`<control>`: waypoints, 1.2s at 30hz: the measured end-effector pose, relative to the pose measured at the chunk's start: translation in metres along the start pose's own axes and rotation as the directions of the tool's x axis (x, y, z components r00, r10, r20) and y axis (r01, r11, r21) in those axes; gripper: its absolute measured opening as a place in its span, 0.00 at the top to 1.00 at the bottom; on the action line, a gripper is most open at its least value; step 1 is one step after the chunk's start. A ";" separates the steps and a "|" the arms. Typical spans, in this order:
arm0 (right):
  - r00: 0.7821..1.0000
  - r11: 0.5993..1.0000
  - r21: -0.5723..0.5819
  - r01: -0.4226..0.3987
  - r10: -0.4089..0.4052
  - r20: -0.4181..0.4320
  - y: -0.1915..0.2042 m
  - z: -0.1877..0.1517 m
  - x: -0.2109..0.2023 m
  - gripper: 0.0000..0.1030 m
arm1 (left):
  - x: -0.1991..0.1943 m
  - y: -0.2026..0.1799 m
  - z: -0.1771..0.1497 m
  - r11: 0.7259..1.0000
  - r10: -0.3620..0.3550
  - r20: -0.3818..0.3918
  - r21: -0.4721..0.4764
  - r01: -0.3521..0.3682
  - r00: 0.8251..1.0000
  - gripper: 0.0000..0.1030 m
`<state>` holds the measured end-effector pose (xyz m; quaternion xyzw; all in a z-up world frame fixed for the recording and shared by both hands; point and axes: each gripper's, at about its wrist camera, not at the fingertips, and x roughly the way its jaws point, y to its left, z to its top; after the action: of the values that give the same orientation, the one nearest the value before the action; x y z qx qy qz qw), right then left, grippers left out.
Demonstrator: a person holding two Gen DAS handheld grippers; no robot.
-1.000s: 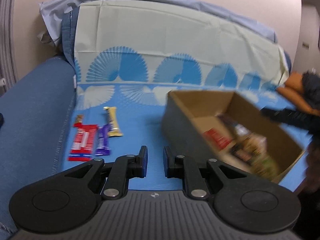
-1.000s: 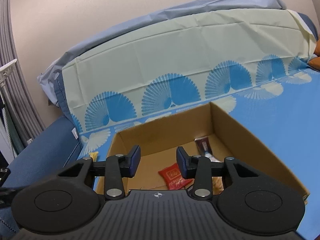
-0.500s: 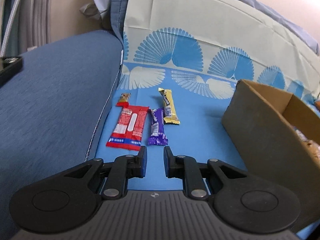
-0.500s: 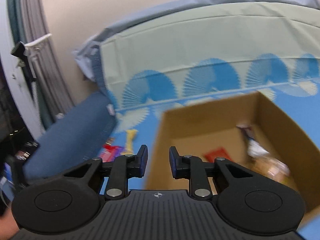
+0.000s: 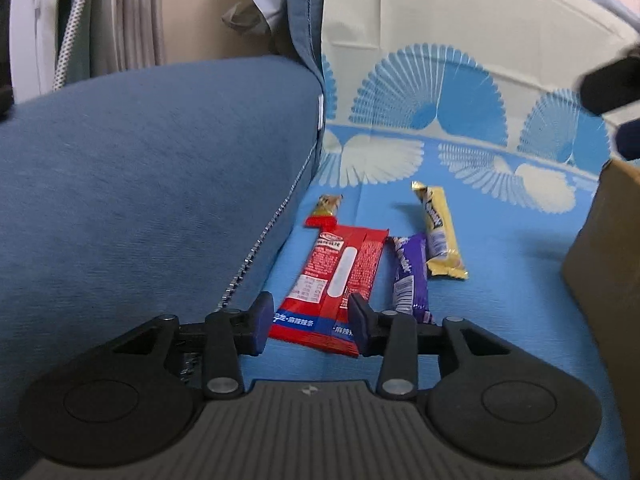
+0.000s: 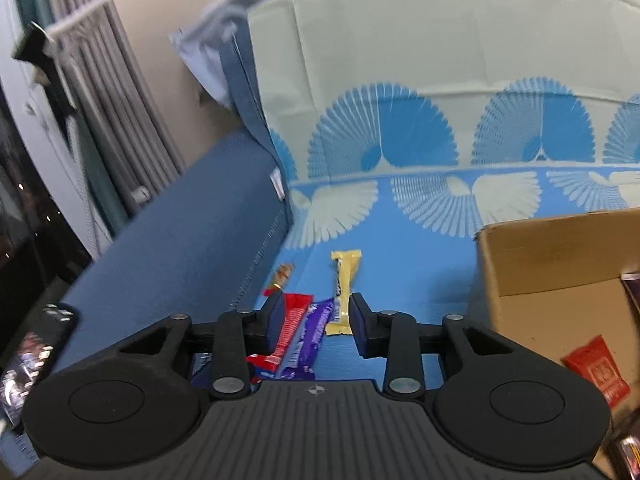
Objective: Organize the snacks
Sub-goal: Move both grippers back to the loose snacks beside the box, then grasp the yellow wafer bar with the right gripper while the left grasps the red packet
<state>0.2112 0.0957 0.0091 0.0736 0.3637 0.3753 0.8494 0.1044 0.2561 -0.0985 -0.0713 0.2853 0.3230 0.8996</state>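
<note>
Several snacks lie on the blue sofa cover: a red packet (image 5: 338,276) (image 6: 290,330), a purple bar (image 5: 408,274) (image 6: 314,330), a yellow bar (image 5: 438,232) (image 6: 344,284) and a small brown-and-red snack (image 5: 328,206) (image 6: 282,274). My left gripper (image 5: 310,322) is open and empty, low over the near end of the red packet. My right gripper (image 6: 314,318) is open and empty, above the same row of snacks. The cardboard box (image 6: 560,264) (image 5: 604,256) stands to the right, with a red packet (image 6: 598,374) inside.
The blue sofa armrest (image 5: 140,184) rises left of the snacks. The fan-patterned backrest cover (image 5: 440,92) stands behind them. A phone (image 6: 36,348) lies on the armrest at far left. A dark blurred shape (image 5: 612,84) shows at upper right.
Both grippers swung left from the box to the row of snacks and came closer. Both jaws opened wider. The box slid to the right edge of both views.
</note>
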 end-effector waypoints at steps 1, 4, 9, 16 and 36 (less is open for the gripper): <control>1.000 1.000 0.008 0.006 -0.006 -0.023 -0.001 0.004 0.013 0.61 | 0.004 -0.002 0.000 1.000 0.008 -0.001 0.000 -0.008 1.000 0.47; 0.996 0.999 -0.005 0.032 -0.032 -0.087 -0.003 0.012 0.051 0.58 | 0.015 -0.004 -0.001 1.000 0.003 -0.006 -0.003 -0.003 1.000 0.36; 0.985 0.996 -0.047 0.077 -0.084 -0.149 -0.005 0.023 0.114 0.33 | 0.031 -0.007 -0.001 1.000 0.015 -0.026 0.000 -0.015 1.000 0.27; 0.949 0.992 -0.076 0.100 -0.118 -0.291 -0.009 0.020 0.203 0.25 | 0.048 -0.004 -0.001 1.000 -0.018 -0.080 -0.018 0.016 0.997 0.21; 0.982 0.990 -0.122 0.065 -0.085 -0.170 -0.003 0.018 0.044 0.87 | 0.015 0.013 0.003 0.996 -0.058 -0.044 -0.072 0.055 0.997 0.76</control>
<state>0.2455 0.1266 -0.0036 -0.0231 0.4171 0.3684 0.8305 0.1069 0.2755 -0.1041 -0.1188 0.2924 0.3054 0.8984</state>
